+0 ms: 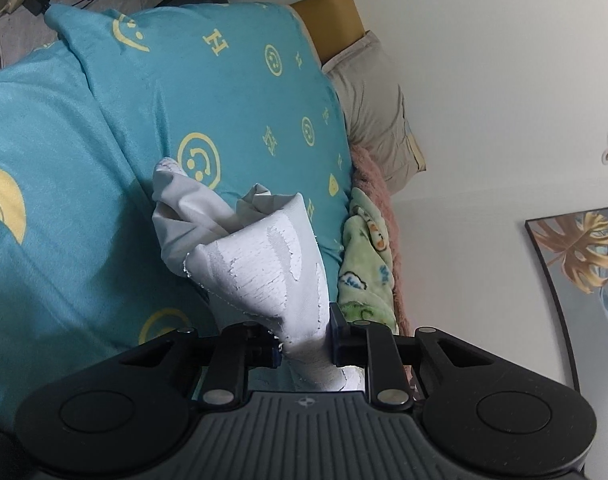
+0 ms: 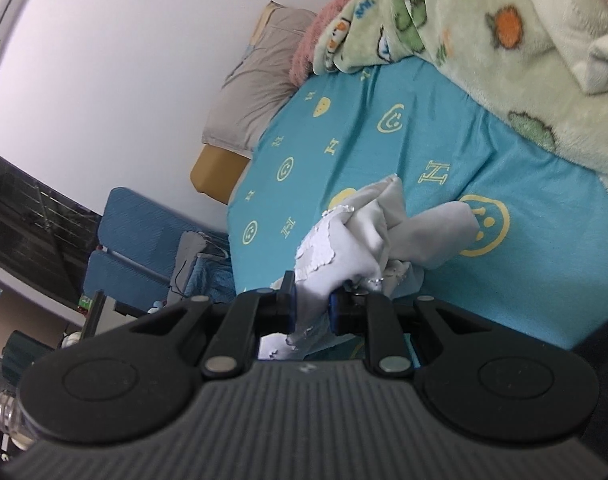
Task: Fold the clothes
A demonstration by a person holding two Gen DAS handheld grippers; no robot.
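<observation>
A white garment [image 1: 260, 256] with a cracked, peeling white print hangs bunched over the turquoise bedsheet [image 1: 84, 184]. My left gripper [image 1: 304, 344] is shut on one part of it, the cloth pinched between the jaws. My right gripper [image 2: 312, 306] is shut on another part of the same garment [image 2: 368, 232], which trails crumpled toward the sheet [image 2: 524, 184]. Both views are tilted, and the garment is held up off the bed. How the cloth runs between the two grippers is hidden.
The bed has a green cartoon fleece blanket [image 2: 484, 40], a pink fluffy blanket [image 1: 378, 196] and a grey pillow [image 1: 376, 120] along the white wall. A blue chair [image 2: 136, 240] and clutter stand off the bed's end. A framed picture [image 1: 580, 264] leans on the wall.
</observation>
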